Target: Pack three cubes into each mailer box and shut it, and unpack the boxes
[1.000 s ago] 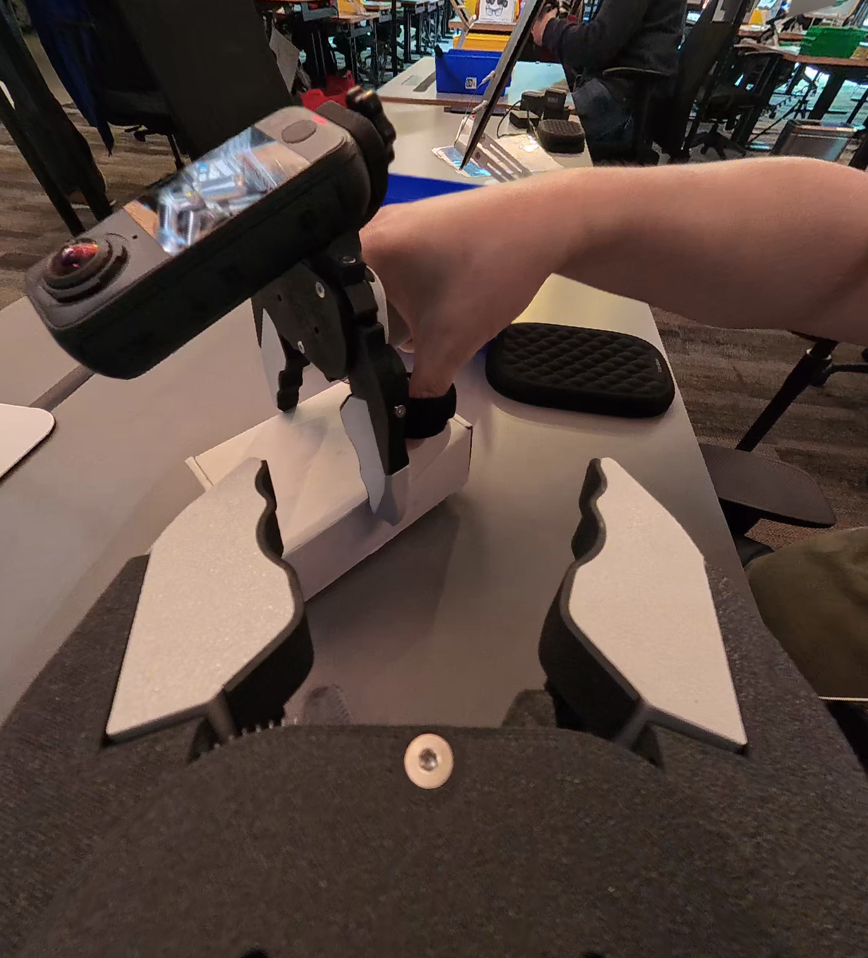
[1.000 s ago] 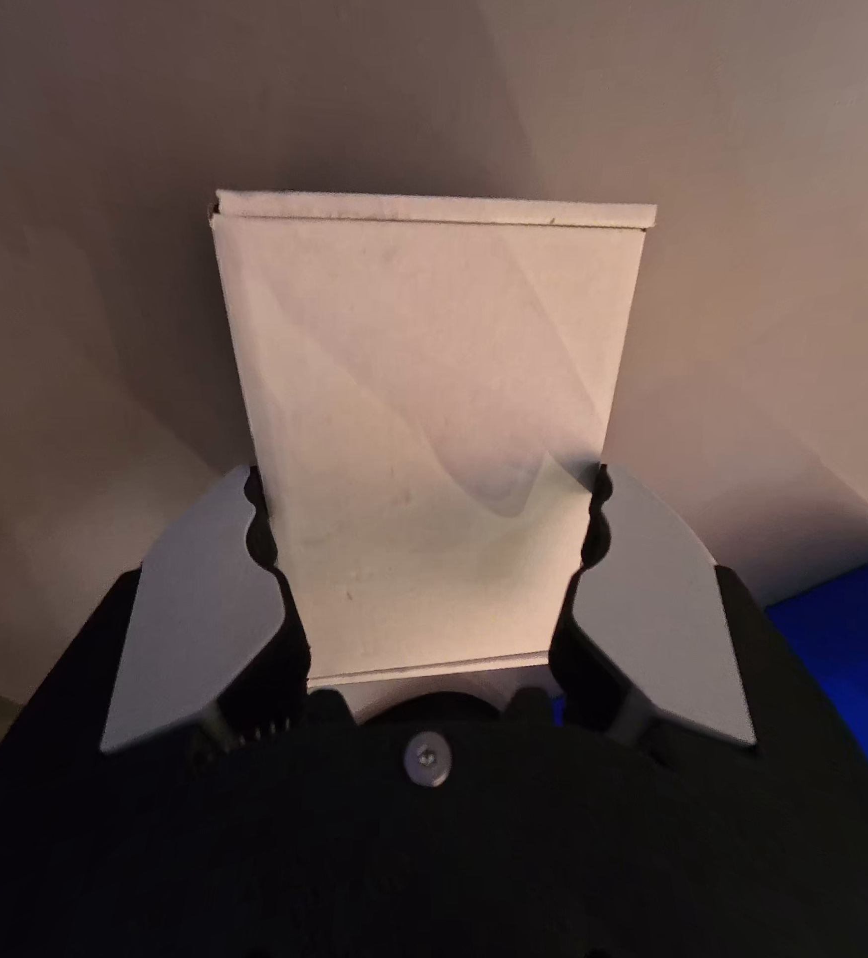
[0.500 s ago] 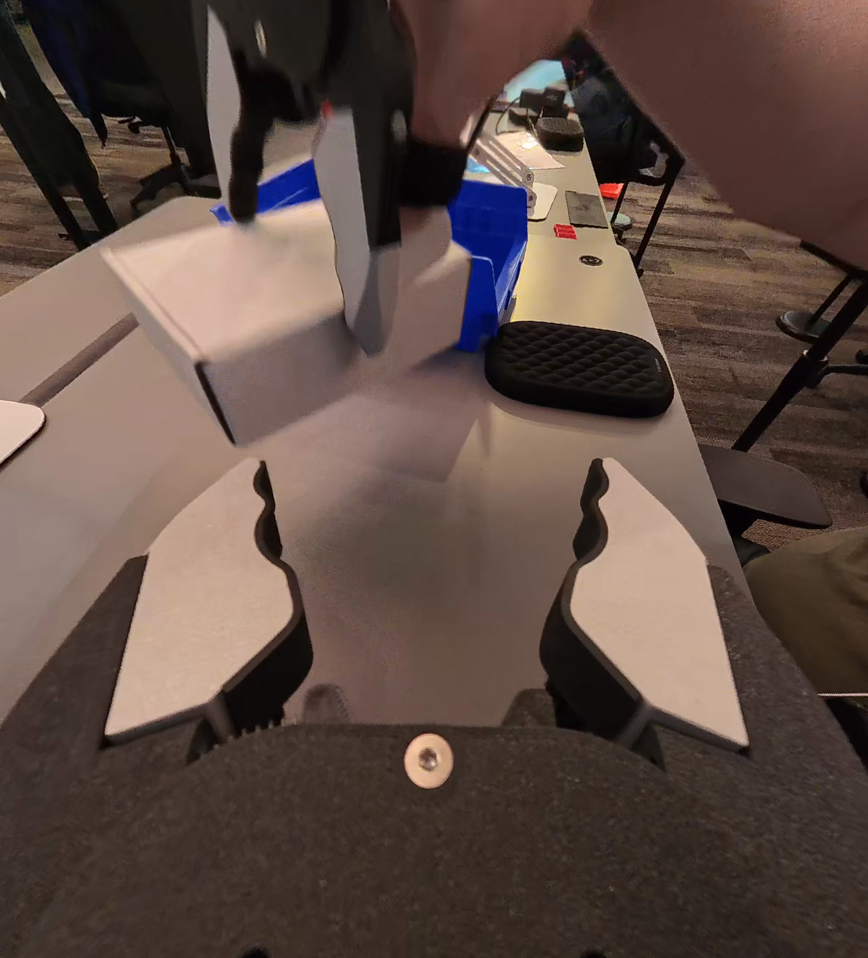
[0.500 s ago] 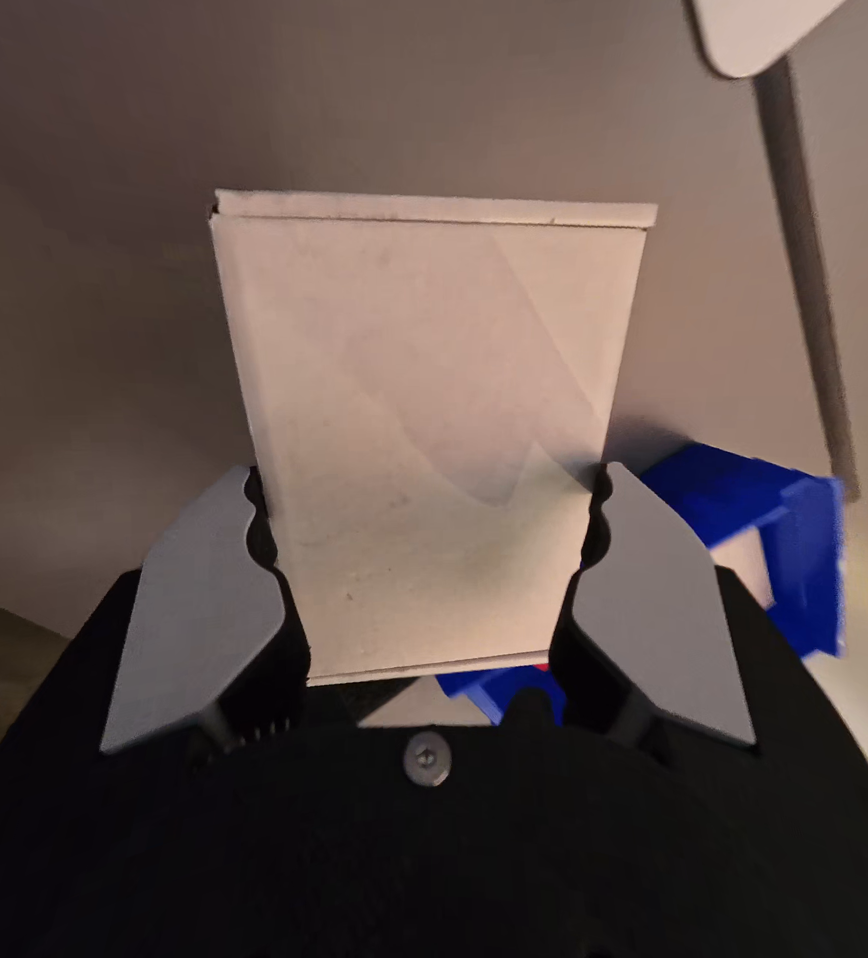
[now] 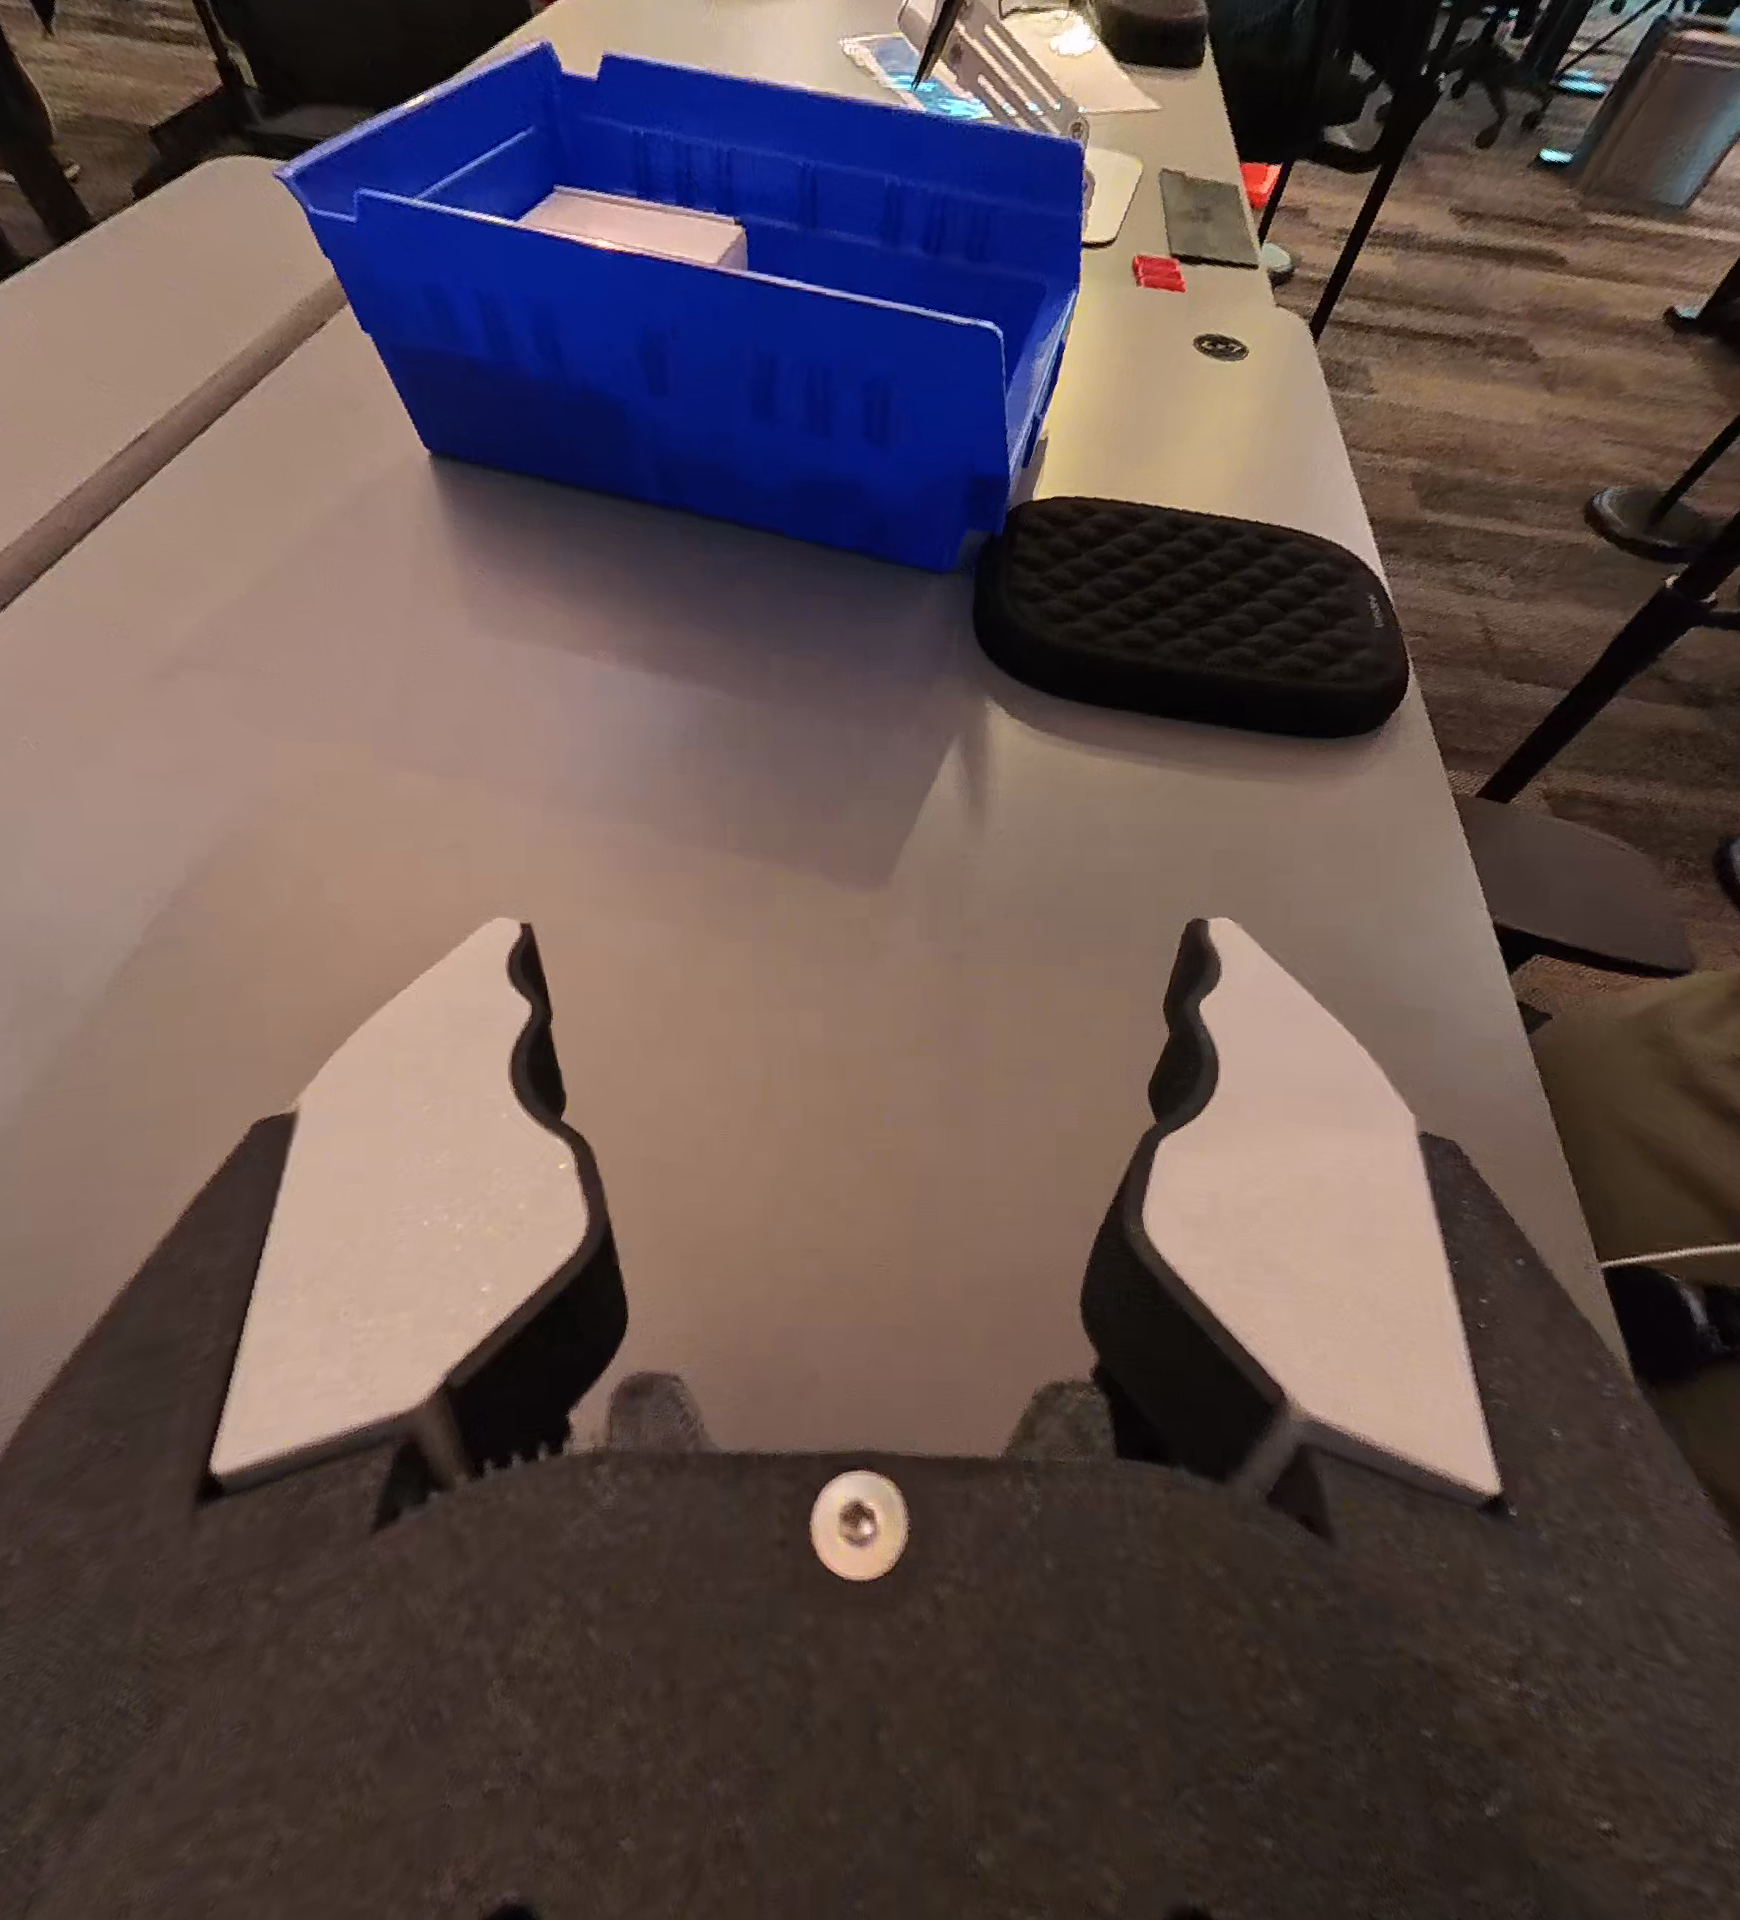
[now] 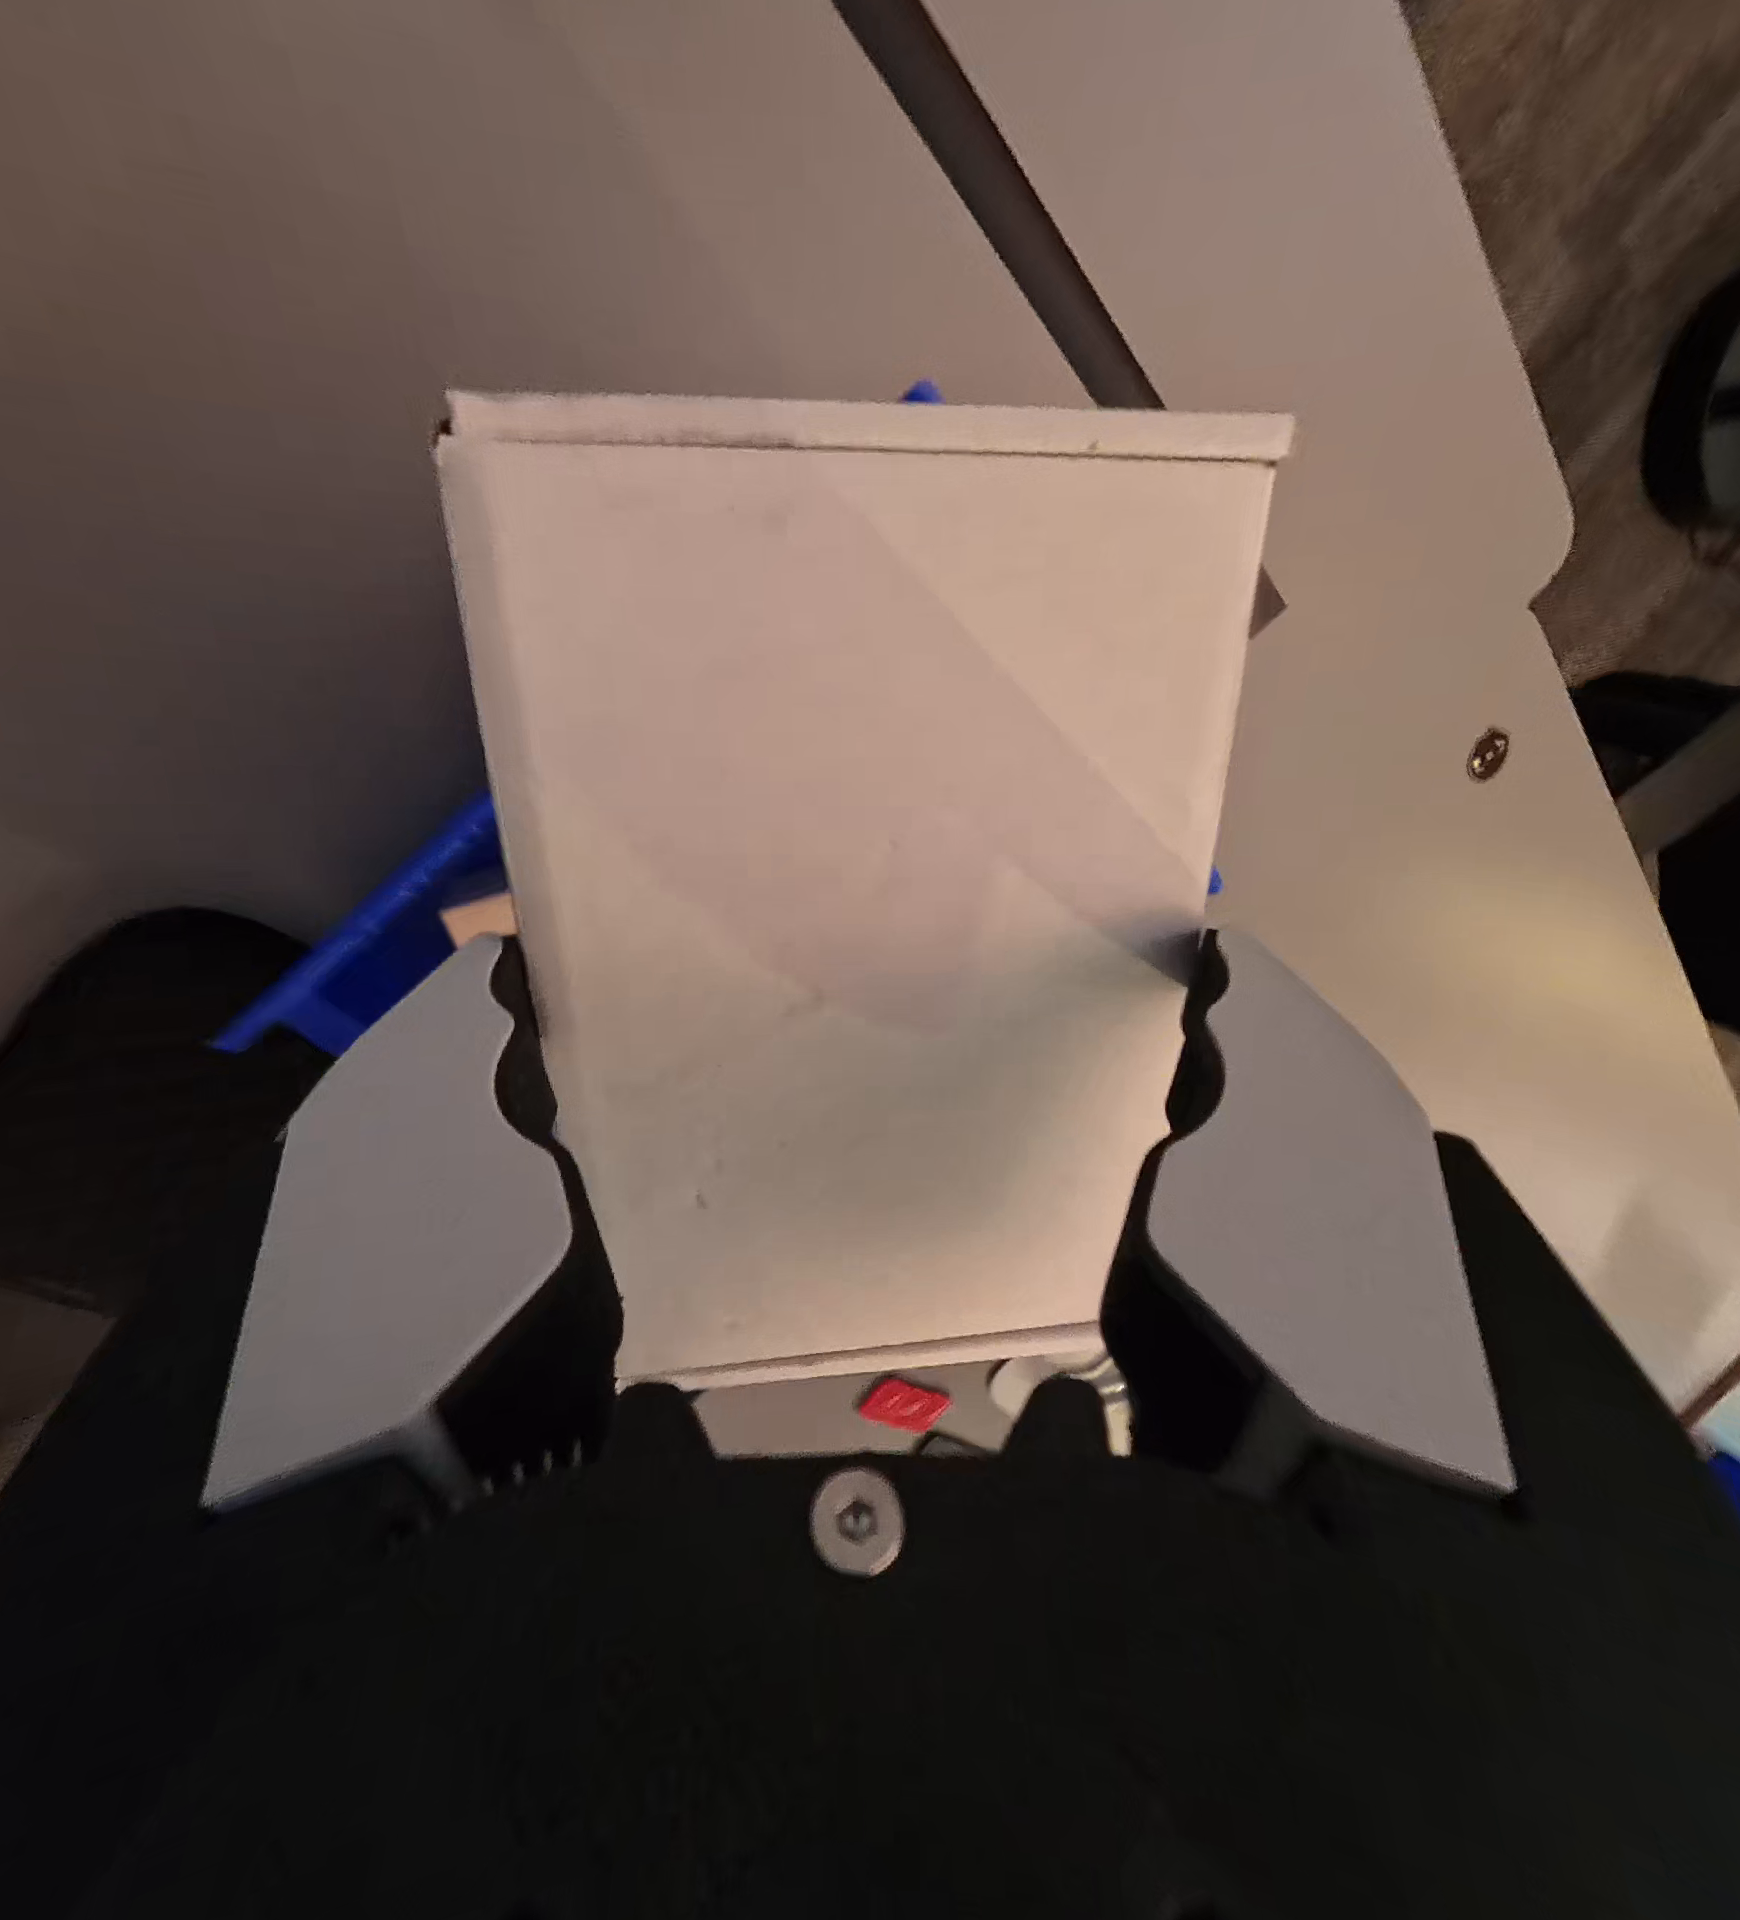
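My right gripper (image 6: 861,956) is shut on a closed white mailer box (image 6: 855,831) and holds it in the air above the blue bin (image 6: 388,925), of which only slivers show beside the box. My left gripper (image 5: 861,935) is open and empty, low over the grey table (image 5: 533,779). In the left wrist view the blue bin (image 5: 720,395) stands at the far middle of the table with another white mailer box (image 5: 637,234) inside it. No cubes are in view.
A black quilted pad (image 5: 1193,618) lies right of the bin, near the table's right edge. Small red items (image 5: 1162,272) and a dark flat card (image 5: 1209,213) lie behind it. A red item (image 6: 902,1403) shows below the held box. Chair legs and stands are on the floor to the right.
The right gripper lifted the white box off the table in front of the left gripper, carried it away and up over the blue bin, and left the left wrist view. The left gripper stayed open.
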### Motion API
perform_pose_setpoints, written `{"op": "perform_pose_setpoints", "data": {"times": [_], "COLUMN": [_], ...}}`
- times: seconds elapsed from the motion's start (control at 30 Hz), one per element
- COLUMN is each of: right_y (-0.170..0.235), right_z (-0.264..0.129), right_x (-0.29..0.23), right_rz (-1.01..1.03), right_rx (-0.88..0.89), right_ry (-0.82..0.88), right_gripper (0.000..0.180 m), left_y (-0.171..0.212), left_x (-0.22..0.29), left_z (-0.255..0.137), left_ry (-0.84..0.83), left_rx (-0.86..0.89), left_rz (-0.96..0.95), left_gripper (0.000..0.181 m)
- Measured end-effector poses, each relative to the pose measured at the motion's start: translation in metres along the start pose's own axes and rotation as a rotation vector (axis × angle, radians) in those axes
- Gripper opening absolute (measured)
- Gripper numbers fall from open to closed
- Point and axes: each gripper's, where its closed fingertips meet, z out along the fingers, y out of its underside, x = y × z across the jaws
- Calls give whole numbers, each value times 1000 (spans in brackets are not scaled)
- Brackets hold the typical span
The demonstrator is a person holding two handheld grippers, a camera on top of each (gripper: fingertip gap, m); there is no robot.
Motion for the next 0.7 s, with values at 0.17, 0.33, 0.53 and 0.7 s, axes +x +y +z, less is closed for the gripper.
{"op": "perform_pose_setpoints", "data": {"times": [0.17,0.33,0.53,0.7], "right_y": [34,40,44,27], "right_z": [52,101,125,128], "right_x": [24,20,11,9], "right_rz": [-91,-175,-433,-620], "right_rx": [-2,36,-9,-3], "right_ry": [-28,-88,-118,-76], "right_gripper": [118,119,119,119], "left_y": [-7,-9,13,26], "left_x": [4,5,-12,-10], "left_z": [3,4,12,26], "left_ry": [22,39,18,36], "left_rx": [43,66,3,-57], "left_rz": [-5,-18,-90,-105], "left_gripper": [111,110,108,109]}}
